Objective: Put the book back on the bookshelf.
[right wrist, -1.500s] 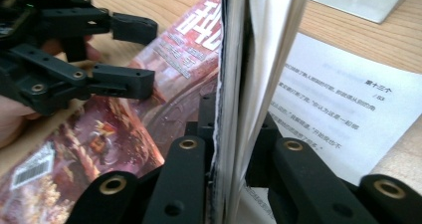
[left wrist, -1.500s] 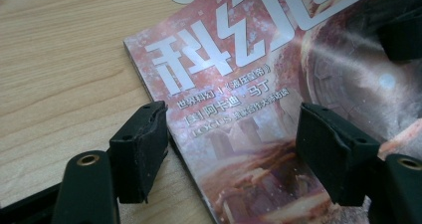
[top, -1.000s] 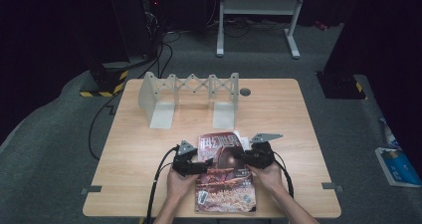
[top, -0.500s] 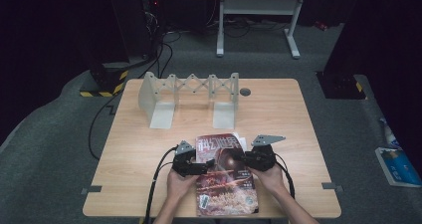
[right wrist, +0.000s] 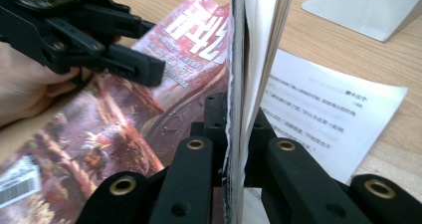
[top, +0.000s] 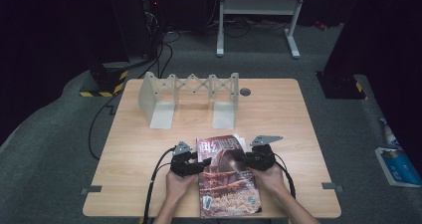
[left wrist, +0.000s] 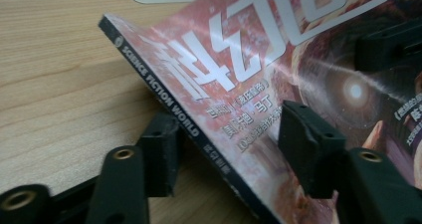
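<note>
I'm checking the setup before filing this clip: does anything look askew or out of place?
Yes. The magazine is tilted, its right edge lifted and clamped by the right gripper, pages fanning. A loose printed sheet lies beside it. The left gripper, jaws just closing, straddles the spine.

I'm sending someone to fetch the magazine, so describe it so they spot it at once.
On the wooden table, look at the near edge, between the person's two grippers. The magazine lies there, its reddish glossy cover bearing large white characters, unlike the plain grey expanding rack farther back.
</note>
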`<state>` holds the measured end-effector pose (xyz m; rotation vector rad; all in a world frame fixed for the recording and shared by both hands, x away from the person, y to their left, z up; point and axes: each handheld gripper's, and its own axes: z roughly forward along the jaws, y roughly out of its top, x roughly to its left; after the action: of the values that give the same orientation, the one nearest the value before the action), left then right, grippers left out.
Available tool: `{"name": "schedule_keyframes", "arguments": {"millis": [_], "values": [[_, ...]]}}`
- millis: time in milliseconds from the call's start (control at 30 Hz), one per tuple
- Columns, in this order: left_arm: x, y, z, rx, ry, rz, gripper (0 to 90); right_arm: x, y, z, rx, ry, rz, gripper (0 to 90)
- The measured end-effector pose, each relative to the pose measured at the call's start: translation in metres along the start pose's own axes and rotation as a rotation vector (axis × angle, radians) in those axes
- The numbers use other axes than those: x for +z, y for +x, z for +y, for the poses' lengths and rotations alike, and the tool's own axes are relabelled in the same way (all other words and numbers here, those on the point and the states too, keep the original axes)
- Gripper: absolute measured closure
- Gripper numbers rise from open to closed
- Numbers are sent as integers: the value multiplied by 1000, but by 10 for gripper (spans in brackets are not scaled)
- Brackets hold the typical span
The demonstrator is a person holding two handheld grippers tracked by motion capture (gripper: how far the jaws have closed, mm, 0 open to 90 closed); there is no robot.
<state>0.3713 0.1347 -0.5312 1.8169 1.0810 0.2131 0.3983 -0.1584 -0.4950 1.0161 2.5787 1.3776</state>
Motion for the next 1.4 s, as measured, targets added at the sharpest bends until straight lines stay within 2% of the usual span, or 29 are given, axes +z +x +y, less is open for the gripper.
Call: {"name": "schedule_keyframes", "arguments": {"millis": [67,200,267,433,667,767,933,1000,1133,1233,1400], "values": [[0,0,0,0,5,0,513,2,-1,-1,-7,11,-12,845],[1,0,0,3,7,5,559,6,0,-1,-8,24,-36,827],[1,-1,-1,-3,7,2,576,7,1,-1,-24,29,-51,809],[2,-2,-1,-1,16,4,596,7,2,-2,-31,36,-90,722],[2,-2,-1,2,17,7,600,-1,-9,-8,17,43,-138,580],[2,-2,-1,1,16,6,600,-8,-12,-12,36,35,-185,555],[1,-2,-1,0,12,3,600,-22,-21,-21,63,-12,-247,619],[1,-2,-1,0,12,3,600,-27,-25,-25,102,-29,-258,678],[1,-1,-1,1,14,3,599,-29,-30,-32,130,3,-302,782],[1,-2,-1,-2,12,0,598,-25,-29,-34,112,41,-321,817],[1,-2,-1,-2,9,-2,596,-16,-25,-34,91,61,-315,839]]}}
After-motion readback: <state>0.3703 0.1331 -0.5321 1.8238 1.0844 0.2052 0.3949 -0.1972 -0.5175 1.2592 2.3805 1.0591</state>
